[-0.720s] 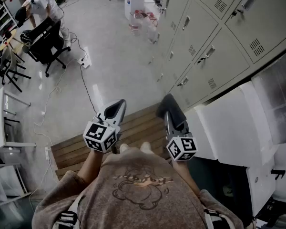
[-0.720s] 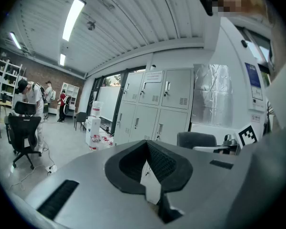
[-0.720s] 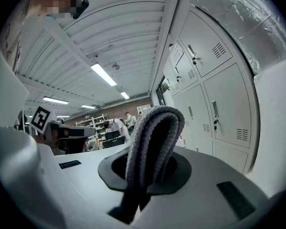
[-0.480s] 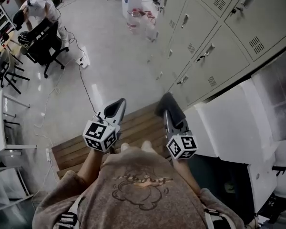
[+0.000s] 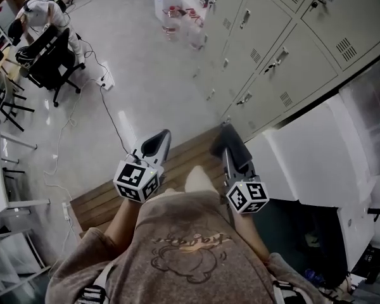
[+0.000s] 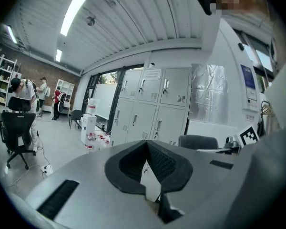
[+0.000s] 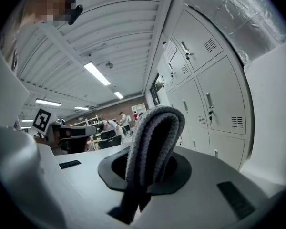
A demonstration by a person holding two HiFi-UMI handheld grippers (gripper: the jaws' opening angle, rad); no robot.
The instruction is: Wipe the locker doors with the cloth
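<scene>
While clamped in the right gripper (image 7: 144,174), grey ribbed cloth (image 7: 153,135), folded double.

**Held out front, side by side**

The left hand-held gripper (image 5: 157,139) points forward with its jaws closed together at the tips and nothing between them. The right hand-held gripper (image 5: 233,145), just beside it, has its jaws clamped on the folded cloth (image 7: 152,137).
</scene>
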